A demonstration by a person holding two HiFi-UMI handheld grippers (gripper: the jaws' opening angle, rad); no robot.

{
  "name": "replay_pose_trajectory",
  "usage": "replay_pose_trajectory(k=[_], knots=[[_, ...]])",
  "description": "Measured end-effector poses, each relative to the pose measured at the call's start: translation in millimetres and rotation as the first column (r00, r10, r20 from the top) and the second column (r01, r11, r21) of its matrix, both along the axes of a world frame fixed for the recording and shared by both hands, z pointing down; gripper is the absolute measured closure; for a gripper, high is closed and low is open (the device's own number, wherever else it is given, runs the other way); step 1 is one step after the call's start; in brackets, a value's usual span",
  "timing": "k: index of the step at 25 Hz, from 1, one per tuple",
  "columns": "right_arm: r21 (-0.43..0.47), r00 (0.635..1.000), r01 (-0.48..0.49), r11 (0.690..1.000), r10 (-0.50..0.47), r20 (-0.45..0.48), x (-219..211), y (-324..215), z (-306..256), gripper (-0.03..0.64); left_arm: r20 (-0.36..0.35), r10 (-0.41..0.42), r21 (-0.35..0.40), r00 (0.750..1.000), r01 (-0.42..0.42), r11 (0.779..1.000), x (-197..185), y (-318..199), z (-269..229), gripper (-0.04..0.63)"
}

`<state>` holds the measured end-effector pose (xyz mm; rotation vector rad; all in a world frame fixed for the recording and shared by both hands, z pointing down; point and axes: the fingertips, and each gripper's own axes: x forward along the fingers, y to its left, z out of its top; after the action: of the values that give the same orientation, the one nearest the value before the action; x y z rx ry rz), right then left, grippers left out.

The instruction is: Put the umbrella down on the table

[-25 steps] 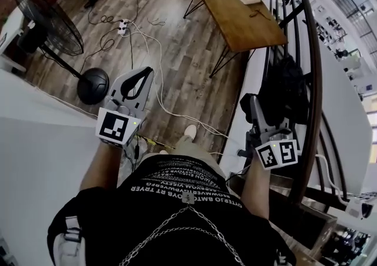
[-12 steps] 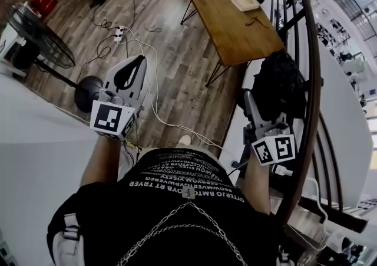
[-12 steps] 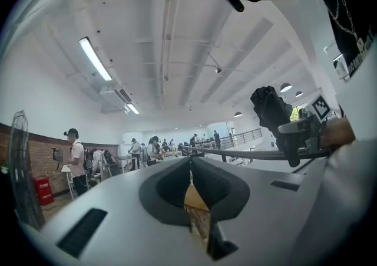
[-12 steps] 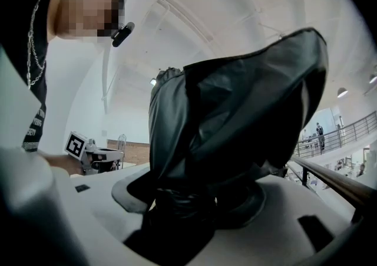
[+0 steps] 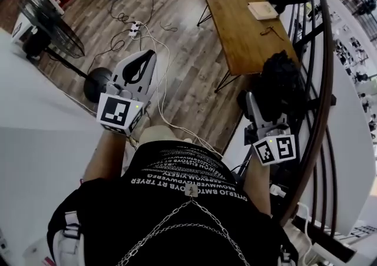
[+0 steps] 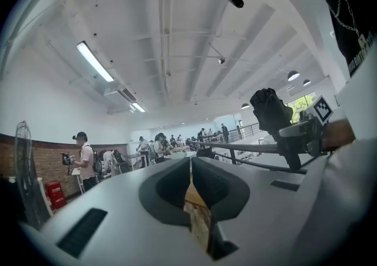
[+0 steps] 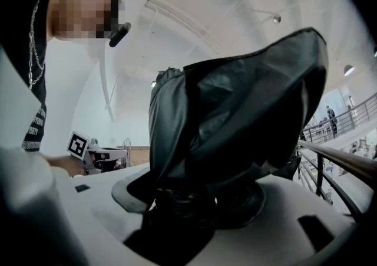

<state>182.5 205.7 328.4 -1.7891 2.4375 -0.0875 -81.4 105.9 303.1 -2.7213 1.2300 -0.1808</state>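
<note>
The right gripper (image 5: 257, 109) is clamped on the umbrella (image 5: 283, 86), a black folded one. In the right gripper view its dark cloth bundle fills the space between the two jaws, and they press on its lower, narrow part. The umbrella stands out in front of this gripper and is carried in the air, close beside the dark curved railing (image 5: 323, 91). It is not on the desk (image 5: 235, 14).

The wooden desk is farther ahead in the head view, well apart from the umbrella. A pale book (image 5: 262, 10) lies on it, and some dark things (I cannot tell what they are) sit at its far end.

The left gripper (image 5: 145, 58) is held out on the other side, over the wooden floor (image 5: 188, 64). Its jaws are pressed together, with only a thin slit and nothing between them.

On the floor, white cables (image 5: 158, 91) run to a power strip (image 5: 134, 25), and a standing fan (image 5: 50, 20) is near the left edge.
</note>
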Motion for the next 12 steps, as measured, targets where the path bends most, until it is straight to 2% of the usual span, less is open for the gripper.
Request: replay_pose_trajectory(k=[6, 12], knots=[[-0.019, 0.999, -0.009, 1.000, 0.010, 0.051, 19, -7, 11, 0.337, 0.039, -0.026, -0.017, 0.999, 0.027, 0.999, -2, -2, 7, 0.560], [-0.030, 0.998, -0.021, 0.999, 0.023, 0.067, 26, -8, 18, 0.337, 0.060, 0.009, -0.031, 0.998, -0.007, 0.999, 9, -9, 13, 0.561]])
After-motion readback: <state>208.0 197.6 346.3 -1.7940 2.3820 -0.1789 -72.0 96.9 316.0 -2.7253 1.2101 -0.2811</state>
